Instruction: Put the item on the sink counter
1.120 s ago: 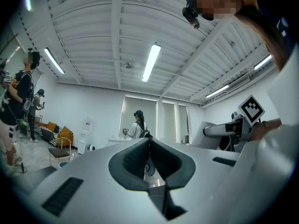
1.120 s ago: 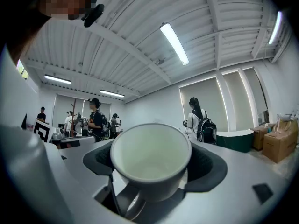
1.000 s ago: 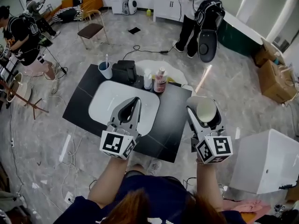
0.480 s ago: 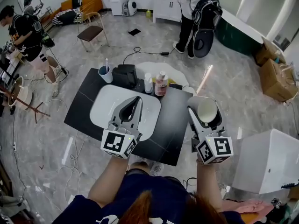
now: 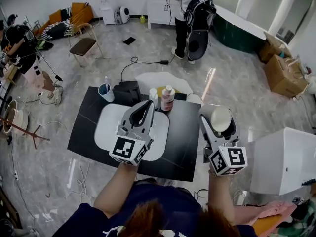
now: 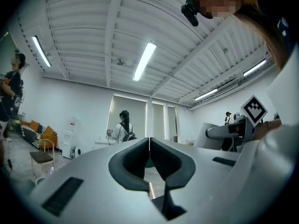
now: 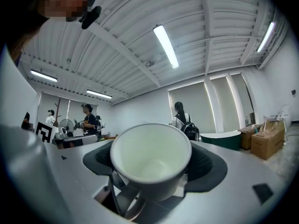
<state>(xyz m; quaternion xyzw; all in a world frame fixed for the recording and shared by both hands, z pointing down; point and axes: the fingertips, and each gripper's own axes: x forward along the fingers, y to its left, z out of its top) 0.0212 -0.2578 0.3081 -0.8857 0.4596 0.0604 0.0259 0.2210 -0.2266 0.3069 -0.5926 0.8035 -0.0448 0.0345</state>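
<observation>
We hold the white cup mouth up between the right gripper's jaws, just past the black counter's right edge, with the left gripper closed on nothing over the sink, so we should carry it level onto bare counter before releasing.

the left tool hides part of the sink; print on the pink bottle is unreadably small.
</observation>
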